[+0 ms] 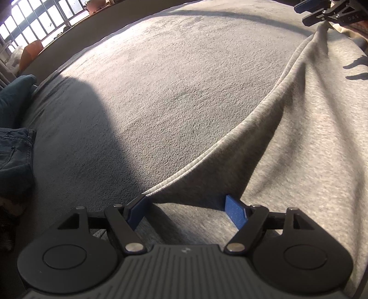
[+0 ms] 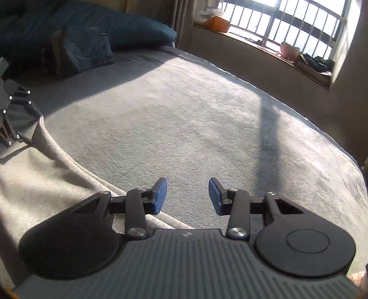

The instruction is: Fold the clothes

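Left gripper (image 1: pixel 187 212) fingers wide apart over grey garment (image 1: pixel 299 149) hem on bed (image 1: pixel 172 80) (pads not pressing); right gripper (image 2: pixel 187 199) fingers apart, empty.

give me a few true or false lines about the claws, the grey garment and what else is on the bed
1. The right claw grips the grey garment. False: its jaws are apart with nothing between them.
2. The left claw is open over the garment. True.
3. Folded jeans lie near a blue pillow. True.
4. The garment covers the whole bed. False: it lies along one side only.
5. The window has bars. True.
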